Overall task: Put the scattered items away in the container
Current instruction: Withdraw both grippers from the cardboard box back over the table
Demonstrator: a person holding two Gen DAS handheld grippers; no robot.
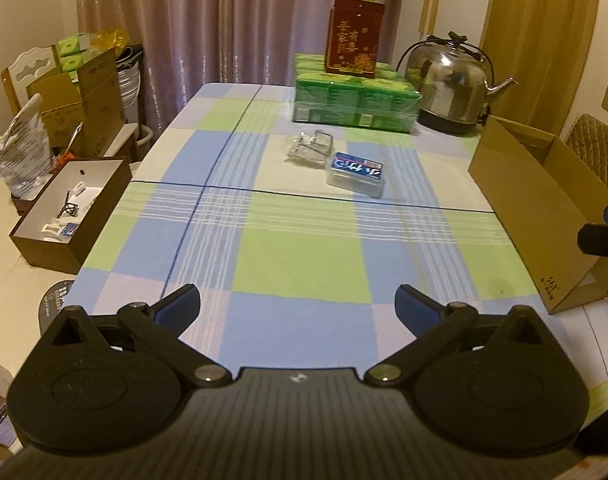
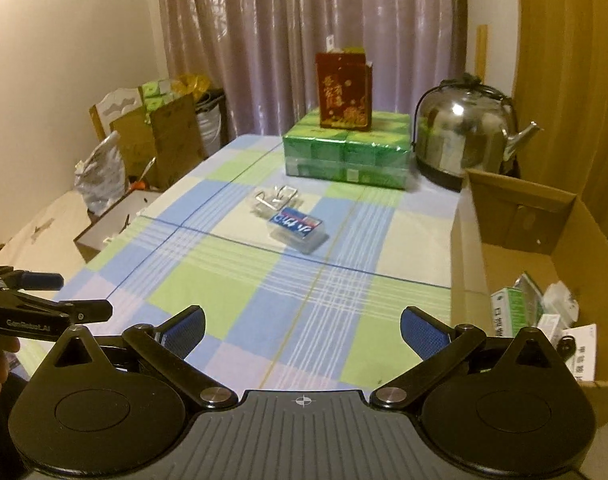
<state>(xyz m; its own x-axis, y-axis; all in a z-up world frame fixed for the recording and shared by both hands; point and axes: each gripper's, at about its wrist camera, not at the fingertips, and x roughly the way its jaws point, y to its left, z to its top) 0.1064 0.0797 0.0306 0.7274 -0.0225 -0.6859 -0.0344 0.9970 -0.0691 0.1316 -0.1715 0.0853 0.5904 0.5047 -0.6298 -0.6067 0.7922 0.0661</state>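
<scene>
Two grippers sit nearest me, both spread wide with nothing between the blue pads: my left gripper [image 1: 297, 304] hangs over the near part of the checked tablecloth [image 1: 295, 264], and my right gripper [image 2: 302, 328] does the same, just beside the open cardboard box [image 2: 468, 280] at the table's right edge. In the right wrist view I see small cartons and packets [image 2: 516, 308] already lying in that box, and the left gripper juts in from the left edge with part of a hand beneath it. Farther out, near the middle of the cloth, a clear plastic case with a blue label [image 1: 356, 174] lies flat, and just behind it, touching or nearly so, a clear bag of metal hardware [image 1: 310, 148]. Beyond those stands a shrink-wrapped block of green tissue packs [image 1: 354, 94] with a red gift box [image 1: 354, 38] upright on top, and a steel kettle [image 1: 452, 80] to its right. Off the left edge of the table sits a brown box [image 1: 69, 206] holding small bits
</scene>
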